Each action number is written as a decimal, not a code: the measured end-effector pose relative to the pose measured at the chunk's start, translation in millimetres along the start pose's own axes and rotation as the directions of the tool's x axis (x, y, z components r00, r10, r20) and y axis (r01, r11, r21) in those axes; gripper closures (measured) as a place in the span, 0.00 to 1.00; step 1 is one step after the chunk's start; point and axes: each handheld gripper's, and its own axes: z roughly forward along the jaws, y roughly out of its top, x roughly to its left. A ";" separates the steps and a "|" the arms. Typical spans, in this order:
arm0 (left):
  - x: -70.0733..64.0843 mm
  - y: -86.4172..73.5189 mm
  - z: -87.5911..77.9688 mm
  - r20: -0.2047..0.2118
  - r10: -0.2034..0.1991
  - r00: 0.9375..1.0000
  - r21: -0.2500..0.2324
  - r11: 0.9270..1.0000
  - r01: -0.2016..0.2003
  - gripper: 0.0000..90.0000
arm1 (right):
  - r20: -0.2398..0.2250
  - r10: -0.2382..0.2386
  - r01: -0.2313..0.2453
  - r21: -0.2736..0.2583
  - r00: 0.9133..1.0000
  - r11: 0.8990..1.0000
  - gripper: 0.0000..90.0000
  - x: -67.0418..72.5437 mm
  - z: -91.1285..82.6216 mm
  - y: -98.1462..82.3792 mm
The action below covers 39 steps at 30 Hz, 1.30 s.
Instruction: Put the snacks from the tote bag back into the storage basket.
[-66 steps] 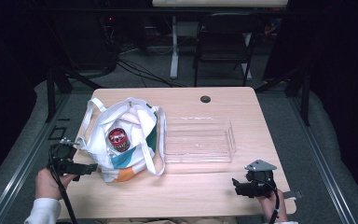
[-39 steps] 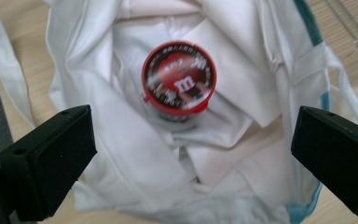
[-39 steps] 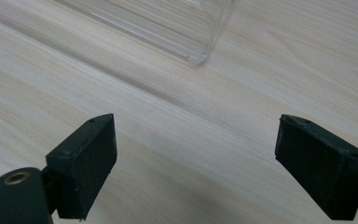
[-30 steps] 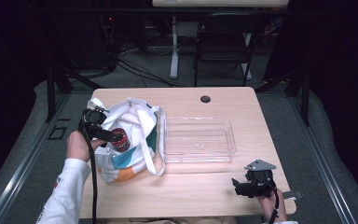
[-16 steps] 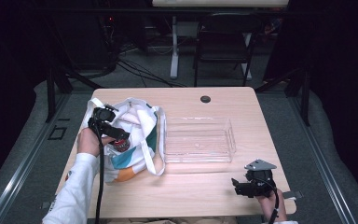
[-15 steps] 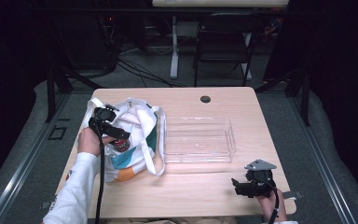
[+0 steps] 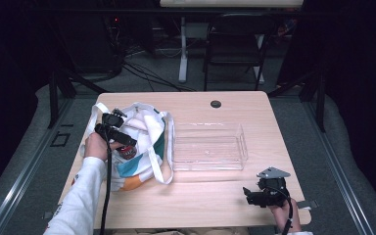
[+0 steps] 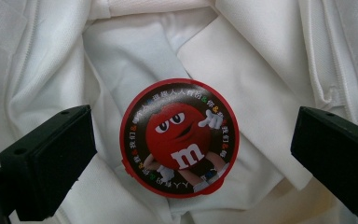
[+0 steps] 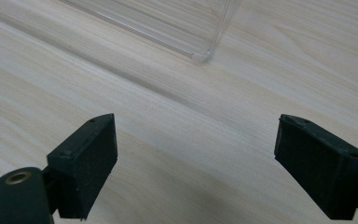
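Moved since earlier: left gripper [image 7: 129, 143] gone from the near left table edge up over the tote bag [image 7: 138, 147], now reaching into its mouth; right gripper [image 7: 248, 193] unchanged in place
Right gripper: nearest, at the near right part of the wooden table [image 7: 210, 200], held by a hand [image 7: 284, 215] coming from the bottom edge; jaws wide apart, nothing between them but bare wood in the right gripper view [image 9: 193, 140]
Left hand [image 7: 97, 146]: white sleeve [image 7: 76, 200] running from the bottom left up to the bag's left side
Left gripper fingers: spread wide in the left gripper view [image 8: 191, 154], one black pad [image 8: 51, 158] on each side of the tin, both clear of it, not touching
Candy tin [image 8: 179, 138]: round, red-rimmed lid with a red cartoon candy figure, white "m" on it; lying lid-up inside the bag on white lining, between the open jaws; seen as a small red patch just under the gripper tip from above [image 7: 126, 152]
Tote bag: white with teal and orange panels, on the left part of the table, handles splayed
Clear plastic tray [image 7: 208, 148]: just right of the bag, mid-table; one corner at the top of the right gripper view [image 9: 200, 53]
Far table edge: small black round cap [image 7: 216, 104]
Beyond the table: black chair [image 7: 235, 44], cables on the floor
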 end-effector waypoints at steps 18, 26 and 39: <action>0.5 4.5 12.7 -0.032 0.010 0.999 0.065 0.998 -0.008 0.11 | -0.001 -0.003 0.003 0.001 1.000 1.000 0.14 -0.5 0.1 -0.2; 2.2 4.0 17.6 -0.033 0.010 0.999 0.096 0.995 -0.006 0.20 | -0.001 -0.004 0.004 -0.003 1.000 1.000 0.14 -0.6 0.5 -0.4; -2.3 4.6 18.6 -0.050 0.053 0.997 0.124 0.991 -0.047 0.29 | -0.004 -0.003 0.003 0.003 1.000 1.000 0.14 -0.2 0.1 -0.2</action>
